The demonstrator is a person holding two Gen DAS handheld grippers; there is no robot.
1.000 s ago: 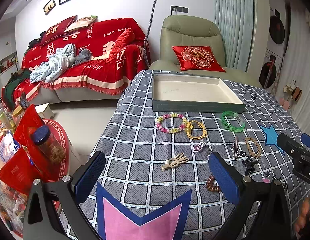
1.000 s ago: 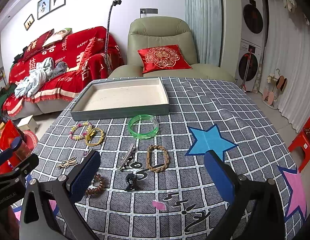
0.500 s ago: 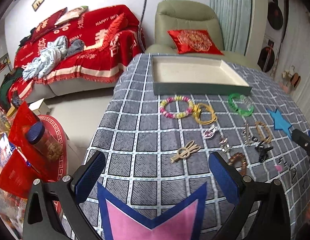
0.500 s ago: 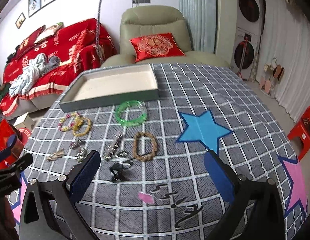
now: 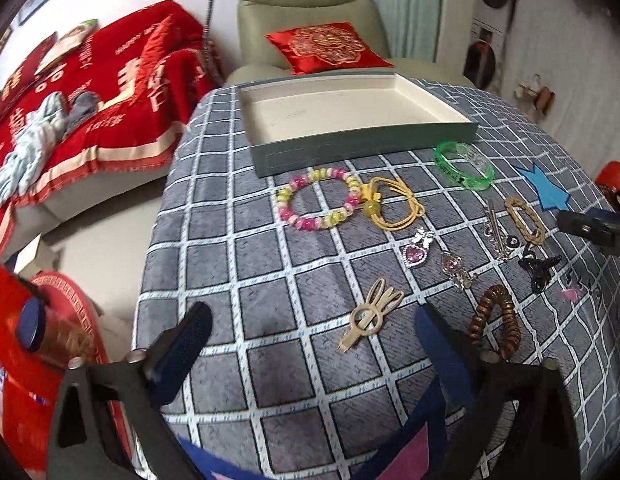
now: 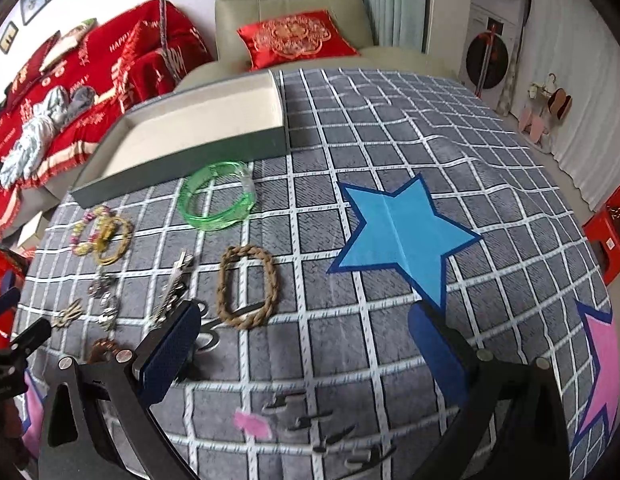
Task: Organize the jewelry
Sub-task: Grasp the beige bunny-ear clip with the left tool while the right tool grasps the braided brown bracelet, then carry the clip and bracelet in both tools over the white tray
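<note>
Closer now: hairpin (image 5: 370, 322) before left hand-held gripper (image 5: 314, 344)

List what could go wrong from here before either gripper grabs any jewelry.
The jewelry lies close together: the yellow cord touches the beaded bracelet, so lifting one may drag the other. The brown bracelet sits right beside the open left gripper and could get knocked. The tray has a raised wall that pieces must clear.
</note>
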